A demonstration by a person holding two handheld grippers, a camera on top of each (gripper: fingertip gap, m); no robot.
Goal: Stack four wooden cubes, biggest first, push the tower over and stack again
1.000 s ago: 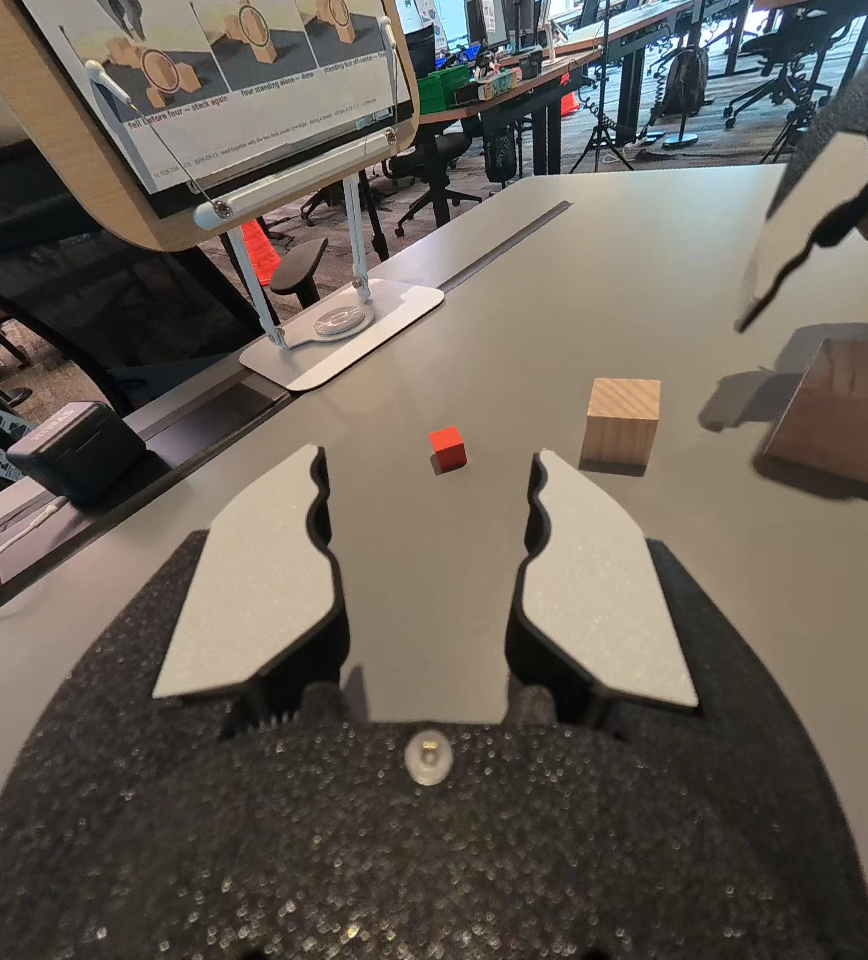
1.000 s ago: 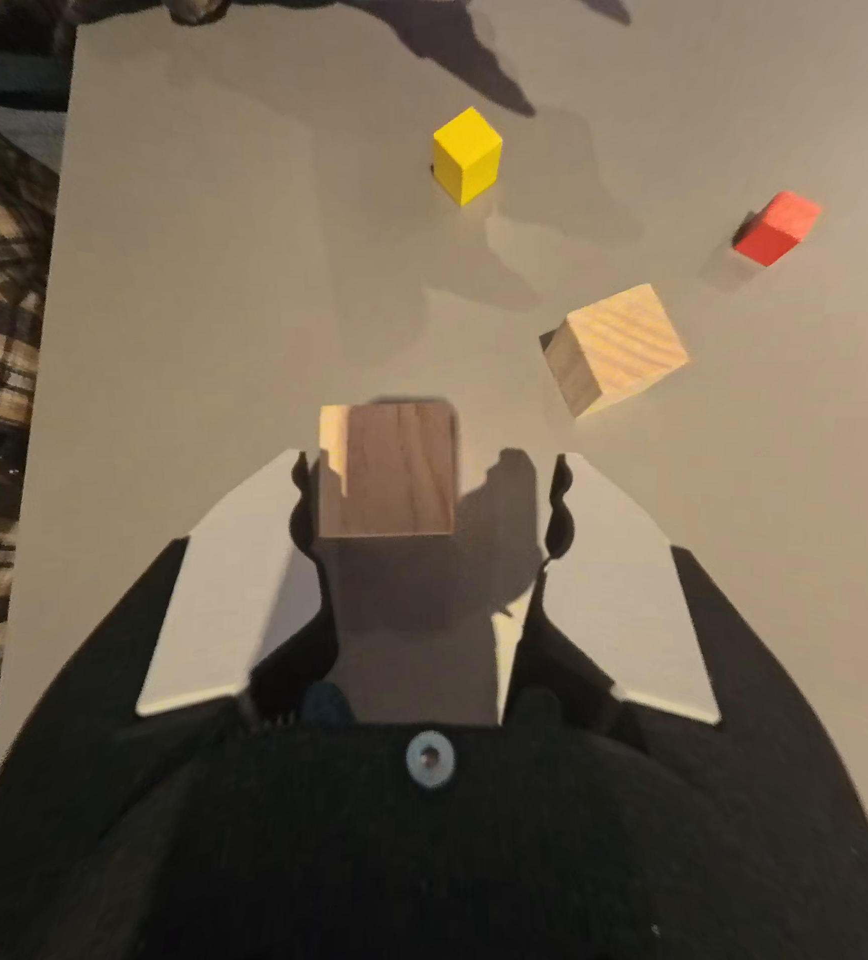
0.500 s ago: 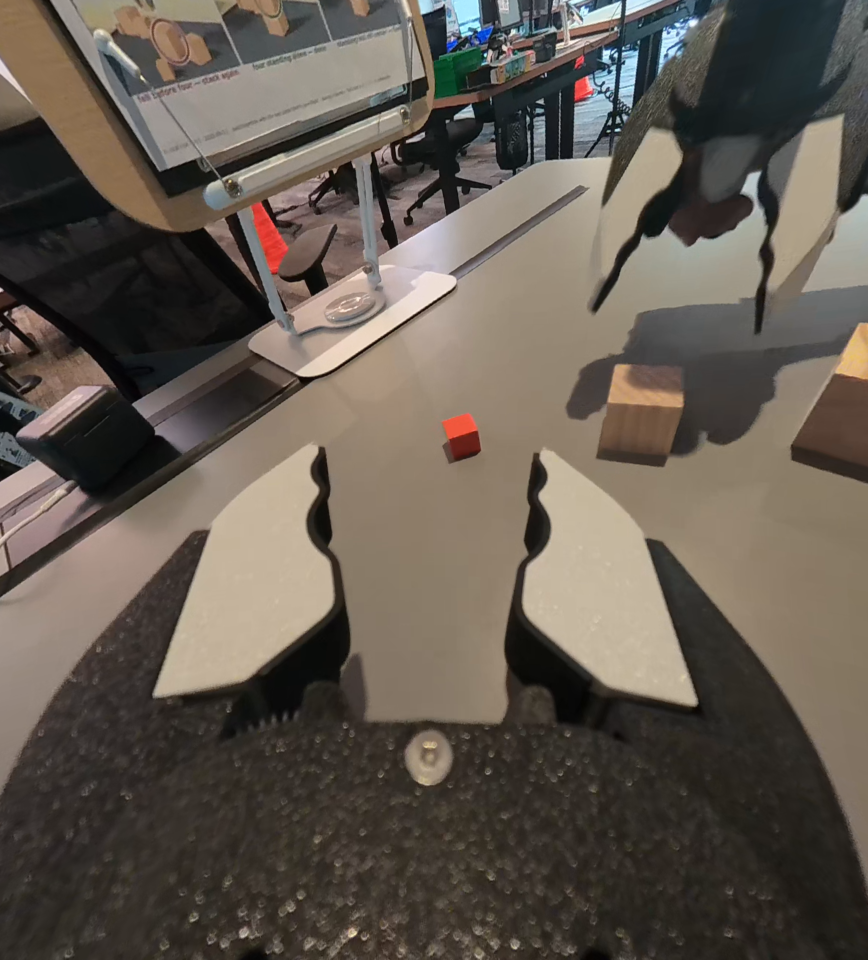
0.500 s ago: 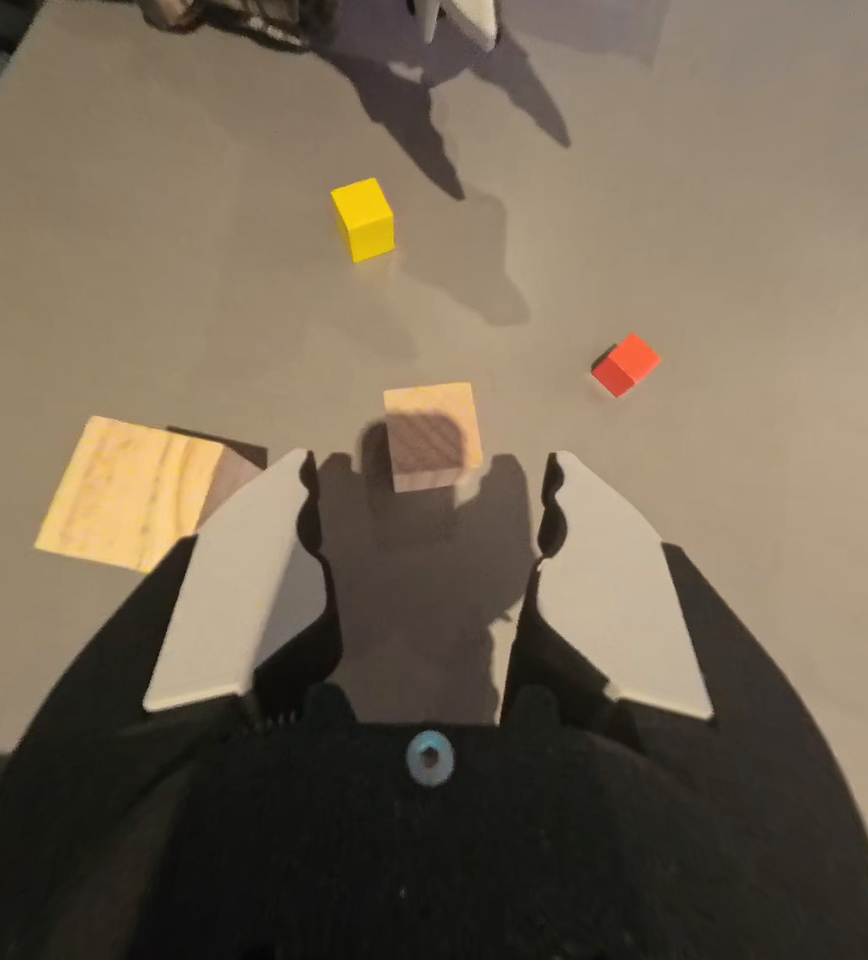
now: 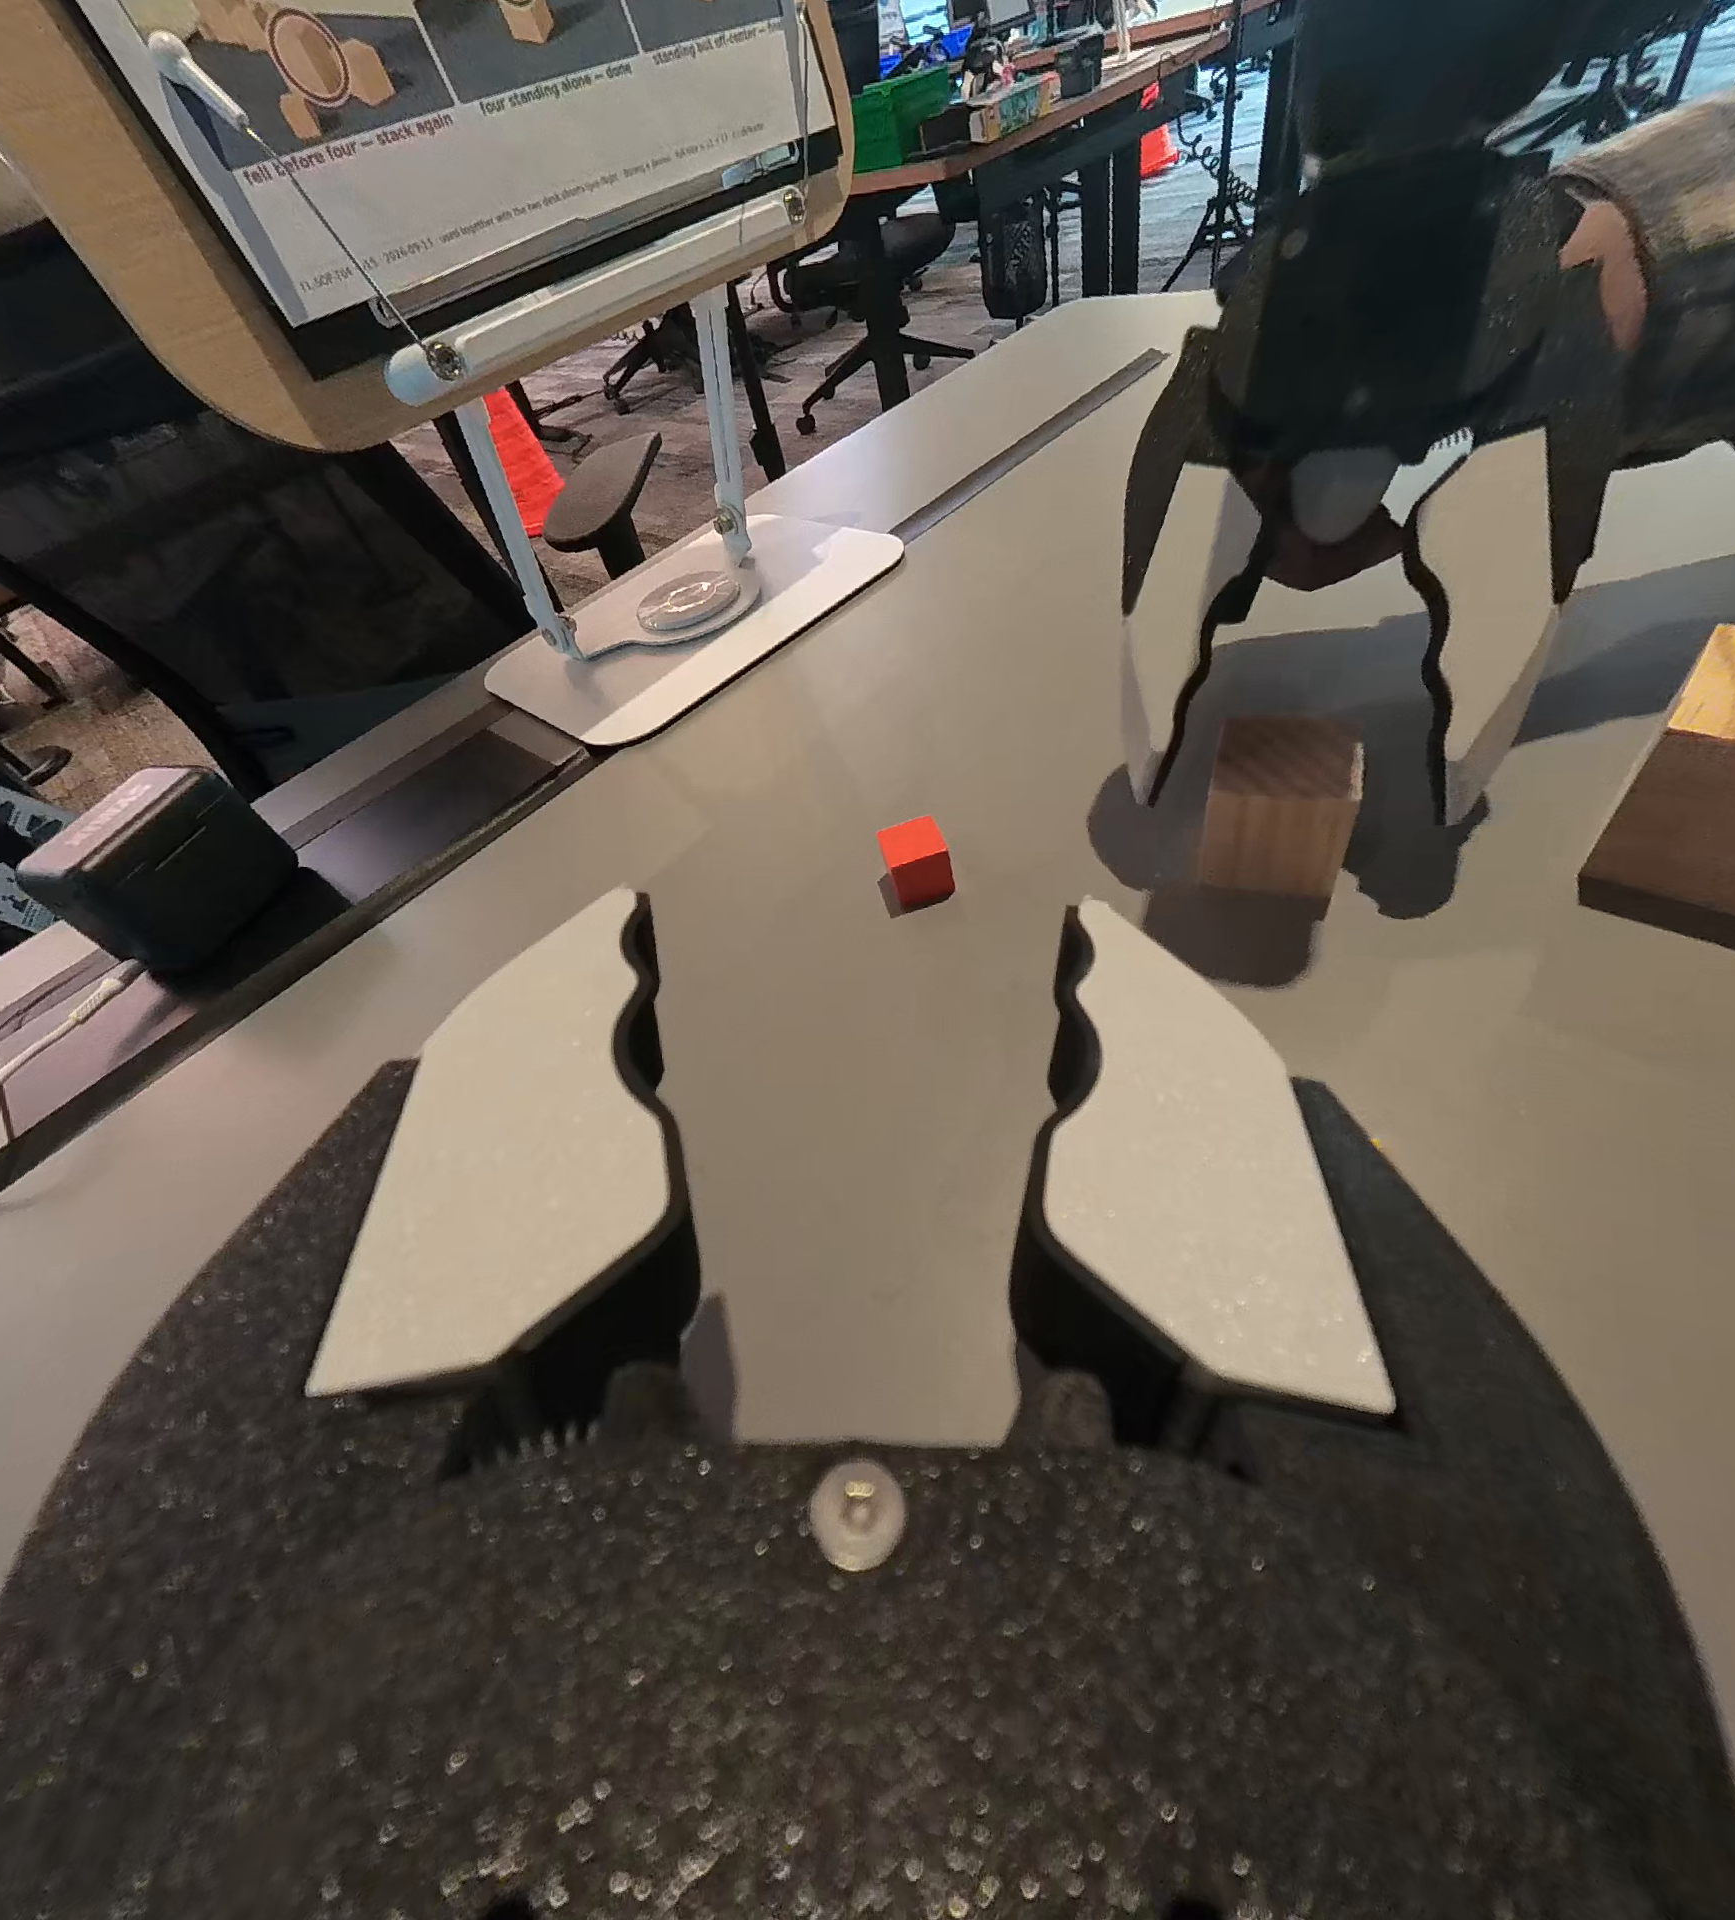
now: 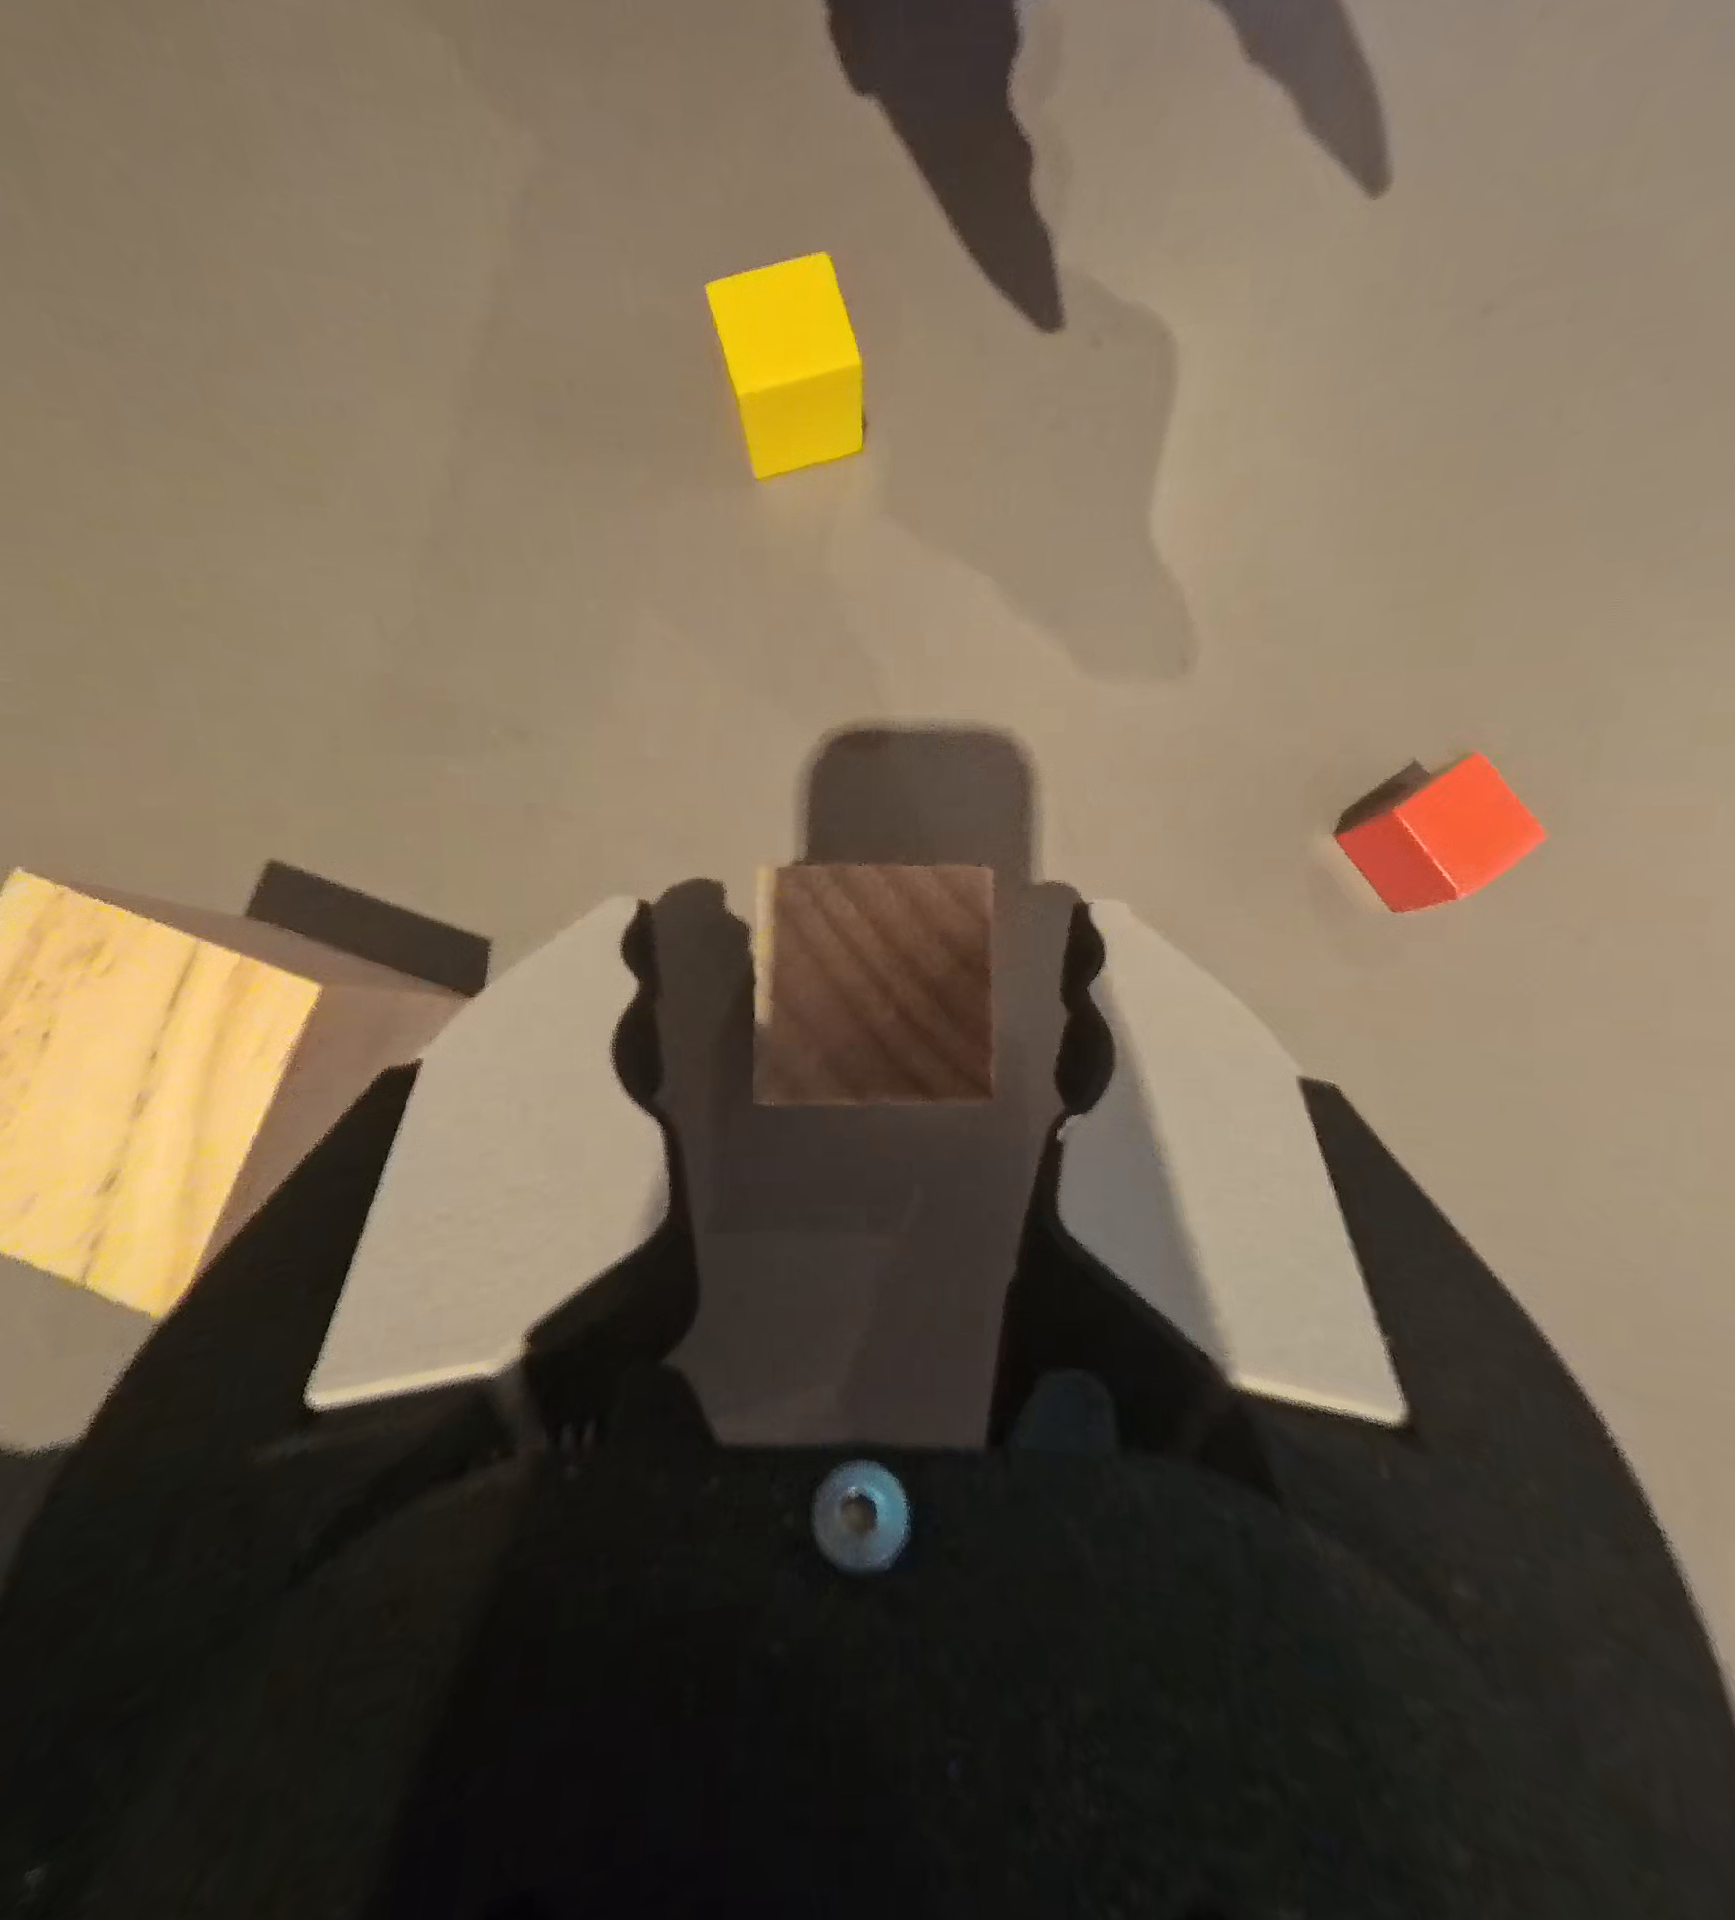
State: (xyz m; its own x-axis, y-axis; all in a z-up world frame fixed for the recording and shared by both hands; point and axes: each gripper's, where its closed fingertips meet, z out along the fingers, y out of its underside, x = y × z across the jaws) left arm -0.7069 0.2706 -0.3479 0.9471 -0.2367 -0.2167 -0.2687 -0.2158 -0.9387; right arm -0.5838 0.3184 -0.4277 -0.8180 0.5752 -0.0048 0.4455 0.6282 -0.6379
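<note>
Since half a second ago the right gripper has come down around the medium wooden cube, which sat beyond its tips before; its jaws are spread wide, one finger on either side of the cube with a gap showing at both flanks, so nothing is gripped. In the left wrist view the same gripper reaches from the upper right of the frame, fingertips close to the table beside the cube.

That cube is a plain block with no long axis; its shaded end-grain top faces the right wrist camera, striped diagonally, edges square to the fingers. At the left edge of the right wrist view lies the largest cube, pale streaked wood, turned askew, well apart from the medium one. A smooth yellow painted cube stands in the upper centre, and a smaller red cube at right, rotated corner-on.

In the left wrist view the left gripper hovers above the matte grey table, jaws wide and empty, the red cube just ahead of its tips. A wooden clipboard on a metal stand fills the upper left.
</note>
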